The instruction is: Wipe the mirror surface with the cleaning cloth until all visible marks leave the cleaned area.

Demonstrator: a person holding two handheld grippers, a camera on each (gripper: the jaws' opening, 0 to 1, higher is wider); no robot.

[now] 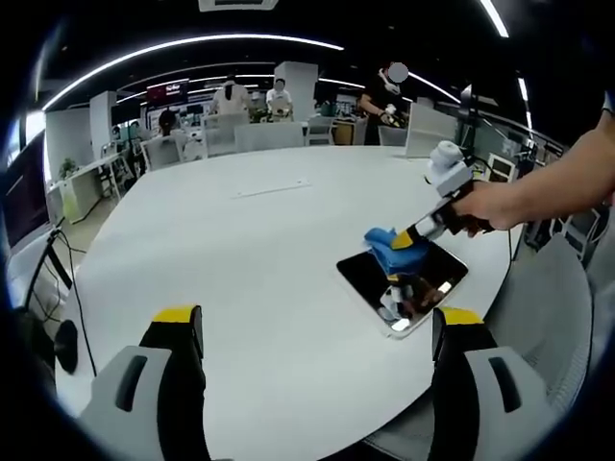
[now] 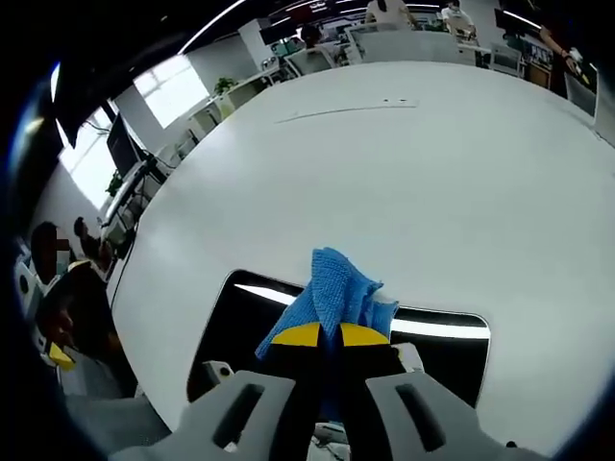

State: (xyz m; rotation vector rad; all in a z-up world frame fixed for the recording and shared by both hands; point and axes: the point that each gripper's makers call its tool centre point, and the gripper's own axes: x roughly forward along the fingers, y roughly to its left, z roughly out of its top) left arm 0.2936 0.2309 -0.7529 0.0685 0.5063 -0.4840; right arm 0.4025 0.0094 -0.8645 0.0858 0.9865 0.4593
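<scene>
A dark rectangular mirror (image 1: 423,279) with rounded corners lies flat on the white round table (image 1: 259,250), near its right edge. A blue cleaning cloth (image 1: 392,248) rests on the mirror's far part, and my right gripper (image 1: 411,236) comes in from the right, shut on it. In the right gripper view the cloth (image 2: 336,293) bunches up from between the yellow-tipped jaws of the right gripper (image 2: 330,334), over the mirror (image 2: 240,327). My left gripper (image 1: 317,327) stands open above the table's near side, holding nothing, left of the mirror.
A person's hand and forearm (image 1: 538,187) hold the right gripper. A thin strip (image 1: 271,189) lies across the table's far part. Chairs, desks and people stand beyond the table. A grey chair (image 1: 543,307) sits by the right edge.
</scene>
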